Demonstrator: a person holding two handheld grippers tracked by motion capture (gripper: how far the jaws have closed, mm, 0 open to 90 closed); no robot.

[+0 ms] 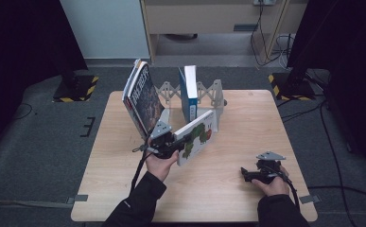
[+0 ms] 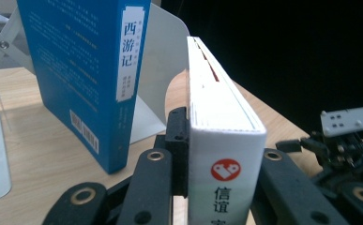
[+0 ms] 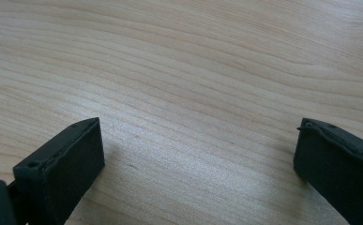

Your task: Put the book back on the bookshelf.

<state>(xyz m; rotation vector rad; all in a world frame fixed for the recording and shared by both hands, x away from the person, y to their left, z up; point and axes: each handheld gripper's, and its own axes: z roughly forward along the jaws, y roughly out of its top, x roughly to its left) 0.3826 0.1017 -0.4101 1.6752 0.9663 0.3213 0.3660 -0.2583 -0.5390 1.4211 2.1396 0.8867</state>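
1. Left gripper point(image 1: 178, 142) held low over the middle of the pale wooden desk point(image 1: 228, 184), carried by the left hand point(image 1: 161, 163) with its dark-sleeved forearm coming up from the near edge.
2. Clamped on the white picture book with a green caterpillar on its cover point(image 1: 197, 135); jaws pressed against both faces close to the spine, as seen in the left gripper view, where the white hardback point(image 2: 221, 140) stands between them.
3. Held tilted, cover turned up and towards the near right, far end leaning towards the white metal folding book rack point(image 1: 209, 92) at the back of the desk.
4. Spine white, with a red round logo and black Chinese characters; page block cream, with thick board leaves visible along the top edge.
5. Just left of the held book, in the left gripper view: a blue upright paperback with a white spine label point(image 2: 85, 70), standing on the desk against a white bookend plate.
6. Further left in the high view: a dark-covered book point(image 1: 143, 97) leaning at an angle against the rack's left end.
7. Right gripper point(image 1: 251, 175) resting low near the right front of the desk, in the right hand point(image 1: 275, 187), pointing left.
8. Jaws spread wide, nothing between them but bare wood grain in the right gripper view point(image 3: 195, 154).
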